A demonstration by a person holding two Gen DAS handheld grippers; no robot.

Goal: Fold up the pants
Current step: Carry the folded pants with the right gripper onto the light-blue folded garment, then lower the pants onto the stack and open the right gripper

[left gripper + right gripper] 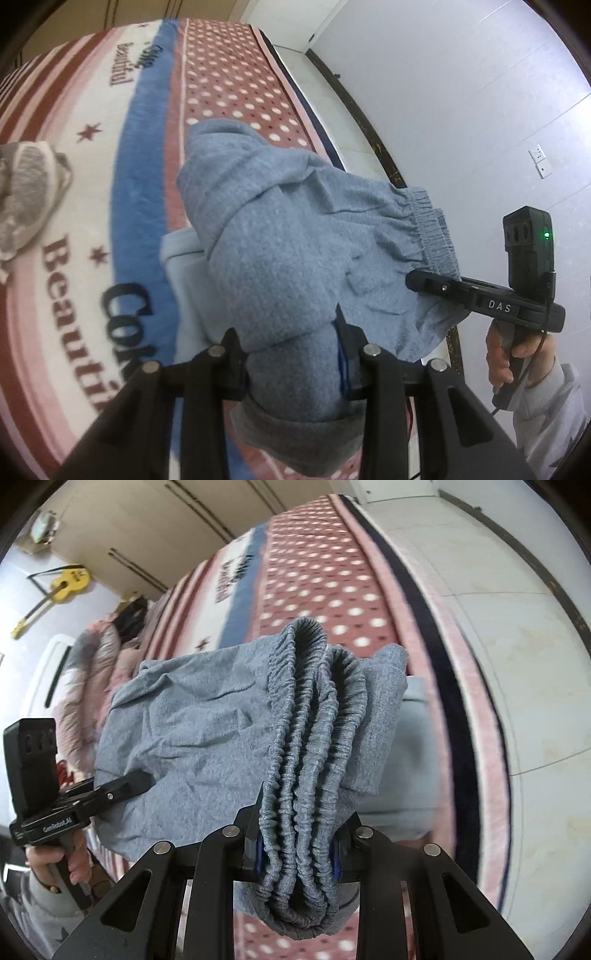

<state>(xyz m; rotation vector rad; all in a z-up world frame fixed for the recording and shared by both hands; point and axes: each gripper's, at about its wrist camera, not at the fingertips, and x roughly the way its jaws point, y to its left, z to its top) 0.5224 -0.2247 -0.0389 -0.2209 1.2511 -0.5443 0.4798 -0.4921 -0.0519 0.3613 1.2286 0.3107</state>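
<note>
pants (280,236) over blanket (92,184) | left tool (295,354) one end | right tool (297,843) waistband

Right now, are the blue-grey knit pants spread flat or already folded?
Folded, held up. The blue-grey knit pants show the elastic waistband doubled into stacked layers, pinched in the right gripper.

My hand-held grippers are matte black with silver round screws; right hand-held gripper (436,282) says DAS, green LED lit, black cable. My sleeves (550,410) are light grey.

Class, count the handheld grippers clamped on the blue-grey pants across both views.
2. The left gripper pinches bunched leg fabric of the pants; the right gripper clamps the gathered elastic waistband.
</note>
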